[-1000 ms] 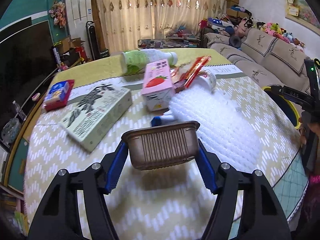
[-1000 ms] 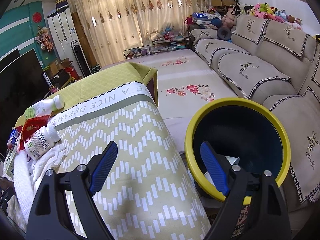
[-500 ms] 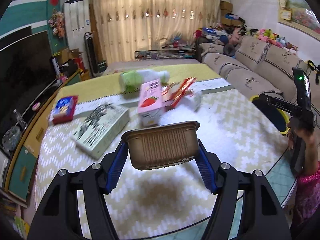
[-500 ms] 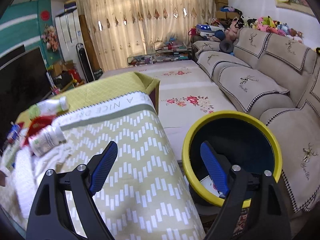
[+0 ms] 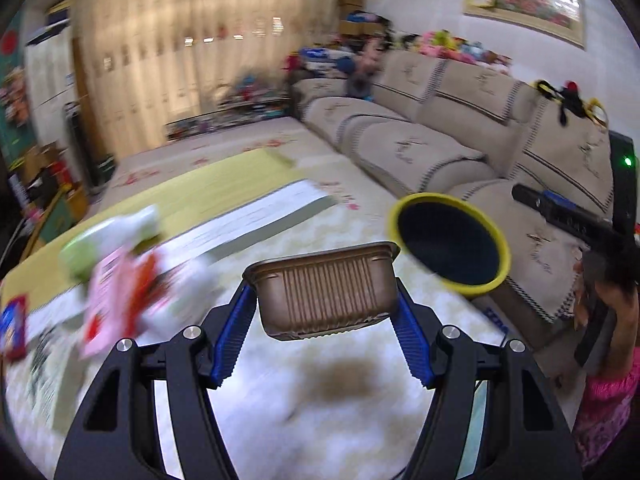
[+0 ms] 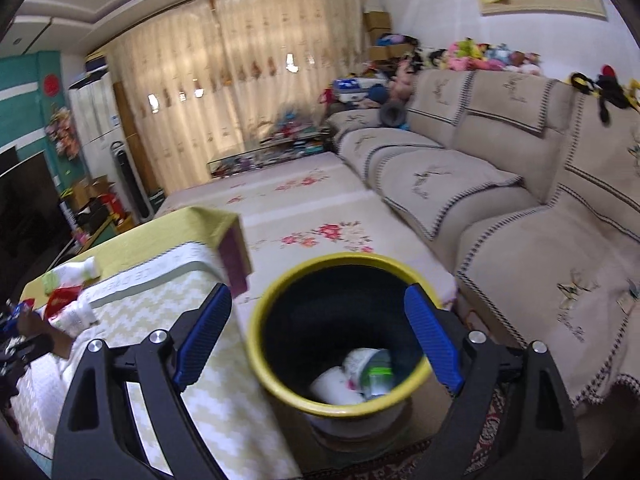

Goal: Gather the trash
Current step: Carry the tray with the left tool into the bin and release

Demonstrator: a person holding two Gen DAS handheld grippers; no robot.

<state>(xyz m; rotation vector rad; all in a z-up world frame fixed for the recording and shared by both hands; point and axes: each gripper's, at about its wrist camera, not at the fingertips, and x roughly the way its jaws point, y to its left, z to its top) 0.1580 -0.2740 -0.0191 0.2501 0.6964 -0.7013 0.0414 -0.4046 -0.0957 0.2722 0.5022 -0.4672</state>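
Clamping a brown ribbed plastic tray [image 5: 326, 294] between its blue pads, the left gripper [image 5: 325, 326] tilts downward above the zigzag-patterned tablecloth [image 5: 320, 420]; the right gripper [image 6: 318, 338], jaws wide, just widened, and empty, angles down over the yellow-rimmed dark round bin [image 6: 280, 376] beside the beige sofa [image 6: 520, 216]; white trash [image 6: 344, 380] lies inside.

Bin [image 6: 340, 406] between table [image 6: 224, 400] and sofa [image 6: 560, 300]

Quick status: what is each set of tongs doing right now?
Left tongs: closed on the brown ribbed tray.
Right tongs: open, holding nothing, just been opening.
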